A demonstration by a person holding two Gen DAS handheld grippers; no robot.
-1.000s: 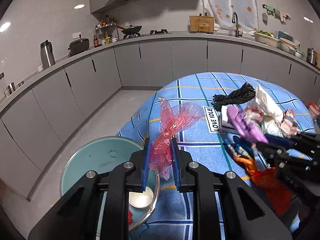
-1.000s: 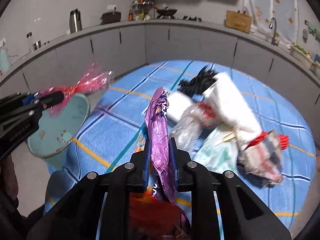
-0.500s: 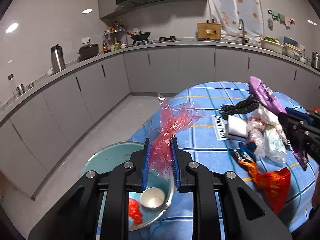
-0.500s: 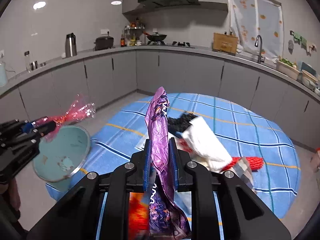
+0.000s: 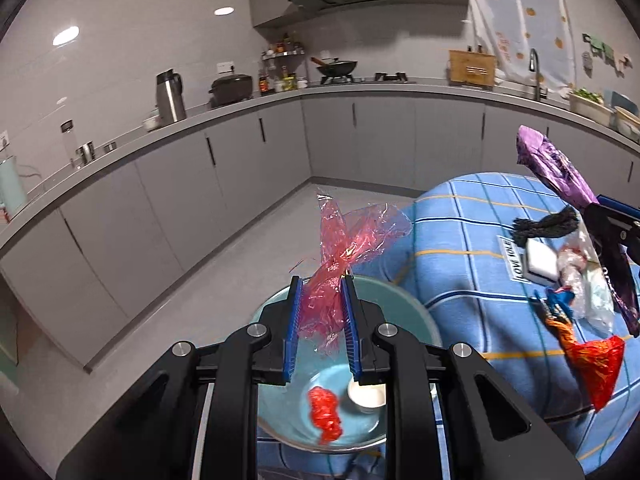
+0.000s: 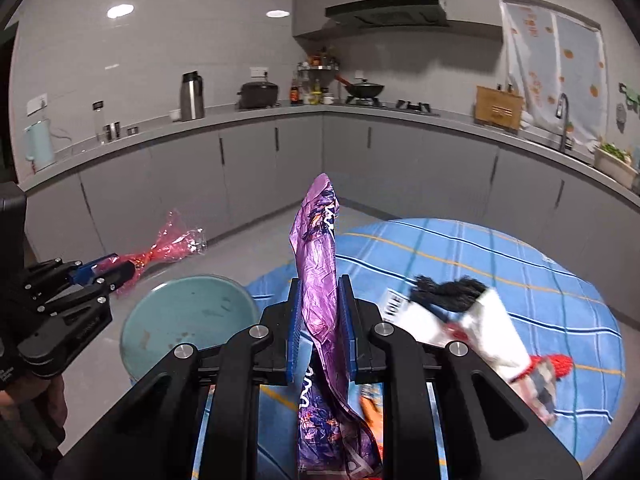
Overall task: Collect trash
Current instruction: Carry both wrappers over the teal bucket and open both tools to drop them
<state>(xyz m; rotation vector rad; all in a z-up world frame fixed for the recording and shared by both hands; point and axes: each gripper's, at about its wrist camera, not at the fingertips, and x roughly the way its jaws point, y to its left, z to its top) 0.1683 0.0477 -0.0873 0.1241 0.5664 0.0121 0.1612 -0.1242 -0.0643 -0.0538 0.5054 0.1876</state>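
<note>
Grey flat-fronted cabinets and a grey counter wrap the kitchen behind a round table under a blue checked tablecloth (image 6: 520, 264) with dark blue and yellow lines. Beside the table's edge sits a teal bin (image 5: 404, 300), round and smooth-walled; inside it lie a crumpled red wrapper (image 5: 325, 408) and a small white cup (image 5: 366, 394).

Above the bin, the left gripper (image 5: 320, 308) has its blue ribbed pads pressed onto a pink cellophane wrapper (image 5: 352, 240), thin, see-through and creased, twisted at the waist and flaring out above the fingers.

The right gripper (image 6: 320, 312) pinches a purple foil packet (image 6: 318, 248), long, glossy and crinkled, standing up between the pads with its lower end hanging below them; white lettering on it is too distorted to read.

More trash lies on the cloth: a black knitted piece (image 5: 546, 224), a white rectangular block (image 5: 540, 260), a white label reading "LOVE YOU" (image 5: 516, 256) as far as the letters can be made out, clear crumpled plastic (image 5: 588, 292), and an orange-red foil wrapper (image 5: 596, 364) pinched to a point.

On the counter stand a steel thermos jug (image 6: 191, 96), a dark pot (image 6: 258, 94) and a wok (image 6: 364, 89).
</note>
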